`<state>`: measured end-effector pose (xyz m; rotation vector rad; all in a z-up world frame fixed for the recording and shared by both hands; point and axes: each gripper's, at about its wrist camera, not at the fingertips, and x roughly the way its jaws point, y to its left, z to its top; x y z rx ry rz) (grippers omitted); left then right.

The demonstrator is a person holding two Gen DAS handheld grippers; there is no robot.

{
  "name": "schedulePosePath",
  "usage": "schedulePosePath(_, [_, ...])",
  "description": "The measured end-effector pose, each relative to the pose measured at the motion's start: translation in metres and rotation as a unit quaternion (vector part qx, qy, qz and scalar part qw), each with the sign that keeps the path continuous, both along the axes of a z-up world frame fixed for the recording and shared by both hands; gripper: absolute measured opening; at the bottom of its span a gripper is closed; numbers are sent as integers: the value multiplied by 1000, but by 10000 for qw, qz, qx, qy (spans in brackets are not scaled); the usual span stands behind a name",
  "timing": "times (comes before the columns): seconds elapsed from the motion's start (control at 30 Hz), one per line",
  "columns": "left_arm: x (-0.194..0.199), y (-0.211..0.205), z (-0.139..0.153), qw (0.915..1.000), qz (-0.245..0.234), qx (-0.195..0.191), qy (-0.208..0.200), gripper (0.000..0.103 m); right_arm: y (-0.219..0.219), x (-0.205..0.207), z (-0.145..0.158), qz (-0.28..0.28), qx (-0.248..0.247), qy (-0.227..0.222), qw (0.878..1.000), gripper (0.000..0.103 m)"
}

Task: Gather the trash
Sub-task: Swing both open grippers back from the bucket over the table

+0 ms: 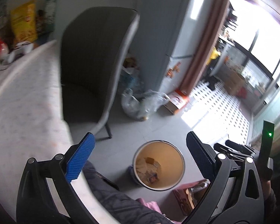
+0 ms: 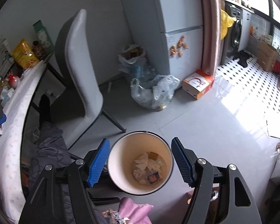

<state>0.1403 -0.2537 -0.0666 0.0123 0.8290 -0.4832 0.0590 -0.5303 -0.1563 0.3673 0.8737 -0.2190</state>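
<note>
A round trash bin (image 1: 169, 153) with a cream inside stands on the grey floor, holding crumpled paper and wrappers (image 1: 145, 166). My left gripper (image 1: 140, 136) hangs high above it, open wide, with nothing between its blue pads (image 1: 80, 158). The view is blurred. In the right wrist view the same bin (image 2: 125, 149) lies straight below my right gripper (image 2: 140, 140), its trash (image 2: 147, 164) in plain sight. The right gripper's fingers (image 2: 99, 162) stand apart and hold nothing; the bin is far beneath them, not gripped.
A grey chair (image 2: 84, 71) stands left of the bin beside a table with a white cloth (image 2: 9, 130). A clear plastic bag (image 2: 155, 91), an orange-and-white box (image 2: 197, 84) and a fridge (image 2: 183, 43) line the back. Dark and pink clothing (image 2: 134, 209) lies close below.
</note>
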Motion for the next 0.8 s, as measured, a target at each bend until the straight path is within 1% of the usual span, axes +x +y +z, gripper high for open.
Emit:
schedulePosePath(0.2, [1,45,12,9987,428,-187,-206,97,29,20,16,276,15,-85,9996,71])
schedulePosePath(0.37, [-6,86,22,9959,749,-359,-360,97,67,34,43,616,-102,-344,9975,83])
schedulePosePath(0.43, [-9,101,24,9944,873,-436,-417,97,83,38,52,722,-105,-454,9963,90])
schedulePosePath(0.5, [-12,121,27,9920,1042,-529,-476,97,98,42,59,809,-95,-533,9953,93])
schedulePosePath(0.8, [-29,200,30,9795,1739,-819,-599,97,178,59,87,1400,-144,-724,9874,93])
